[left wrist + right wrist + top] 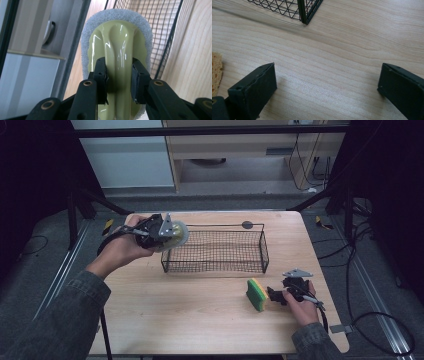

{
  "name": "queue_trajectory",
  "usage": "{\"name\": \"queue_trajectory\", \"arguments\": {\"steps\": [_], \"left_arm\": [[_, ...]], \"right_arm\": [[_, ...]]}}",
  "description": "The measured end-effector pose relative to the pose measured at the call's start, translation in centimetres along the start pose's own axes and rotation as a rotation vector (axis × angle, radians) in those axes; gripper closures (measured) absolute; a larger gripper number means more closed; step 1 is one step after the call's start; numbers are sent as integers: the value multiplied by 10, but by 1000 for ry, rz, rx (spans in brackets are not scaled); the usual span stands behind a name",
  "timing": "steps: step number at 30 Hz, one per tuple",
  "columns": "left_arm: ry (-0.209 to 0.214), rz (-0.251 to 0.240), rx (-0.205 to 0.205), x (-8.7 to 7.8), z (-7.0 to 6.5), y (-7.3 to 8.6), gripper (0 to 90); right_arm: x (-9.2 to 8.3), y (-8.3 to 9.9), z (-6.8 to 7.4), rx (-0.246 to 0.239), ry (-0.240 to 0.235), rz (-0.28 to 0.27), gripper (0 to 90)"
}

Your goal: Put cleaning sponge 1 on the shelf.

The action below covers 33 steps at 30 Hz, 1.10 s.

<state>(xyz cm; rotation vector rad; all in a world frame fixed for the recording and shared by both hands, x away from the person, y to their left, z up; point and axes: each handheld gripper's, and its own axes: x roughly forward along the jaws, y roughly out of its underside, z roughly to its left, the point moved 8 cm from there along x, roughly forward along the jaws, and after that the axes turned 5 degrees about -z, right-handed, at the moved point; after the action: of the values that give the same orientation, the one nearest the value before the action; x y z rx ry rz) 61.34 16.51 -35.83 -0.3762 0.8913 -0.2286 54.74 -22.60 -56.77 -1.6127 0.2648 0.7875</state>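
Note:
My left gripper is shut on a pale green scrubber with a white scouring pad, held in the air at the left end of the black wire basket. In the left gripper view the gripper clamps the scrubber's glossy green handle ridge between both pads, with the basket mesh behind it. My right gripper rests on the table at the front right, open, just right of a green and yellow sponge. In the right gripper view the gripper holds nothing; the sponge's edge lies at the left.
The wooden table has free room in front of the basket. A basket corner stands ahead of the right gripper. Cables and dark frame legs lie on the floor around the table.

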Motion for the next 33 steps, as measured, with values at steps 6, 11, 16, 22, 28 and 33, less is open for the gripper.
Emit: {"name": "queue_trajectory", "arguments": {"steps": [6,11,16,22,28,33], "left_arm": [[9,14,53,9,2,-6,702],[15,4,75,13,-1,-14,702],[39,3,95,20,-4,-16,702],[56,9,116,33,-5,-18,702],[70,29,137,45,-6,-19,702],[82,29,130,51,-5,-19,702]], "right_arm": [[0,0,0,0,0,0,20],[0,0,0,0,0,0,20],[0,0,0,0,0,1,19],[0,0,0,1,2,1,19],[-4,3,-3,1,3,3,20],[-6,5,-7,8,9,1,19]]}}
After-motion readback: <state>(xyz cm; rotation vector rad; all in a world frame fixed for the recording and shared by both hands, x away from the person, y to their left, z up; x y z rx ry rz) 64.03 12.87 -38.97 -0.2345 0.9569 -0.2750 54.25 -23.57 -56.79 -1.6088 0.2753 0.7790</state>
